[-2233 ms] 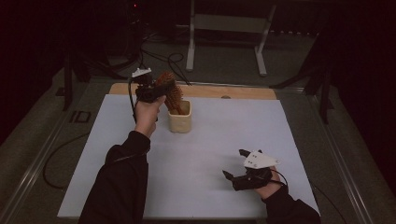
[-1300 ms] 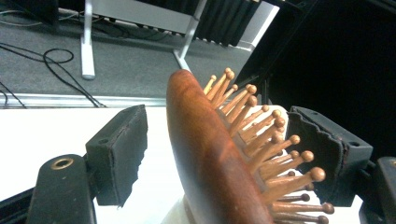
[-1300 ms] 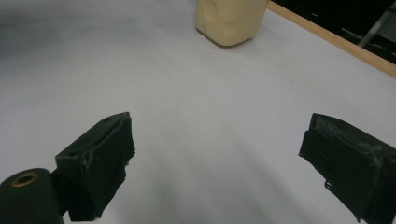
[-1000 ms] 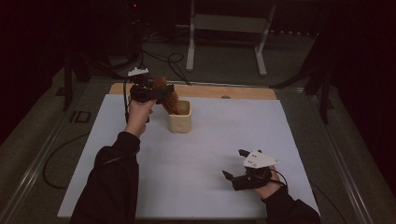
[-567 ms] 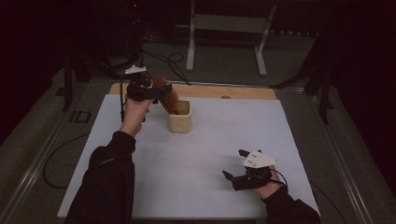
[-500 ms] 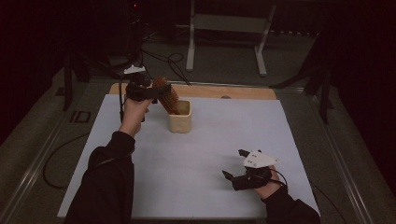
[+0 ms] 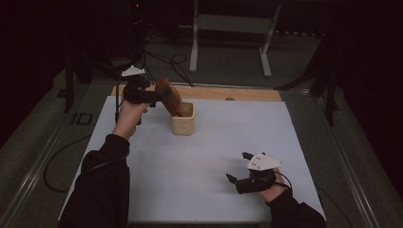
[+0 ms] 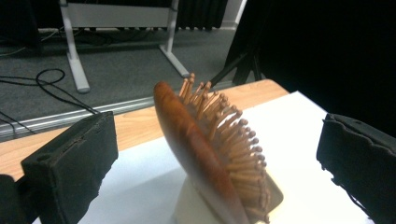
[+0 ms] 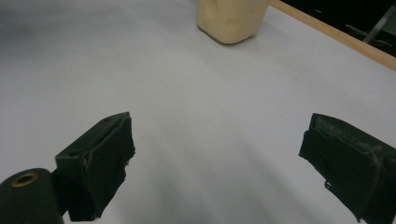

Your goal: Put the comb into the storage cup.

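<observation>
**Wooden Hairbrush Standing in Cream Cup as Both Jaws Gape Wide**

A brown wooden hairbrush (image 7: 168, 96) is leaning head-up in a small cream cup (image 7: 183, 119) near the far side of the bench (image 7: 199, 161), its handle end sunk inside the cup and its peg bristles facing away from the person's left. The left hand-held gripper (image 7: 151, 97) is hovering just beside the brush head, level with it, and its jaws are standing wide apart and holding nothing. In the left gripper view, the brush (image 8: 212, 154) is rising tilted between the two black jaws without touching either one, the smooth back of the head turned toward the left-hand jaw, with the cup's rim (image 8: 276, 191) showing beneath it. The right hand-held gripper (image 7: 239, 168) is sitting low over the white surface at the near right, well apart from the cup, and its jaws are likewise spread wide and gripping nothing. In the right gripper view, the cup (image 9: 232, 16) is showing at the top edge, beyond a stretch of white bench (image 9: 201, 116). A strip of bare wood (image 7: 247, 94) is running along the bench's far edge.
</observation>
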The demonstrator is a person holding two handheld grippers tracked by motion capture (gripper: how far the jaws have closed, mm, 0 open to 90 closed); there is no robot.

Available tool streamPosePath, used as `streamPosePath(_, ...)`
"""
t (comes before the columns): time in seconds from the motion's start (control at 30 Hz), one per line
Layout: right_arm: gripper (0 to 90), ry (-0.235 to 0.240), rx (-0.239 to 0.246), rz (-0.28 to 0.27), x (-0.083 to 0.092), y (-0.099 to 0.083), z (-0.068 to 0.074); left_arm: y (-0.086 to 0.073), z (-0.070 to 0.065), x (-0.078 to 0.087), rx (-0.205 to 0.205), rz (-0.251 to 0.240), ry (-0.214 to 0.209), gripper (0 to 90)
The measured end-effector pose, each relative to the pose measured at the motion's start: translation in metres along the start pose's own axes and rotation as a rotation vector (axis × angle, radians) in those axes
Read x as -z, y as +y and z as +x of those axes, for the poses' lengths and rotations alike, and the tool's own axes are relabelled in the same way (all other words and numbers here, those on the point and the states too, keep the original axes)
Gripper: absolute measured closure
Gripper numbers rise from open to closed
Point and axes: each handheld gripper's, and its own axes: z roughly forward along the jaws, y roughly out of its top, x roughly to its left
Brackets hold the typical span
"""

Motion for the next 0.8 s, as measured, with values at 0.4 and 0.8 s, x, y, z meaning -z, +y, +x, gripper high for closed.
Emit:
streamPosePath(0.4,8.1,-0.001,0.005,0.001,0.001,0.000,0.000,-0.012,-0.002,0.019,-0.070,0.021,-0.018,0.0)
streamPosePath(0.8,8.1,-0.007,0.007,-0.002,0.004,-0.001,-0.003,-0.030,-0.005,0.043,-0.112,0.025,-0.044,0.0)
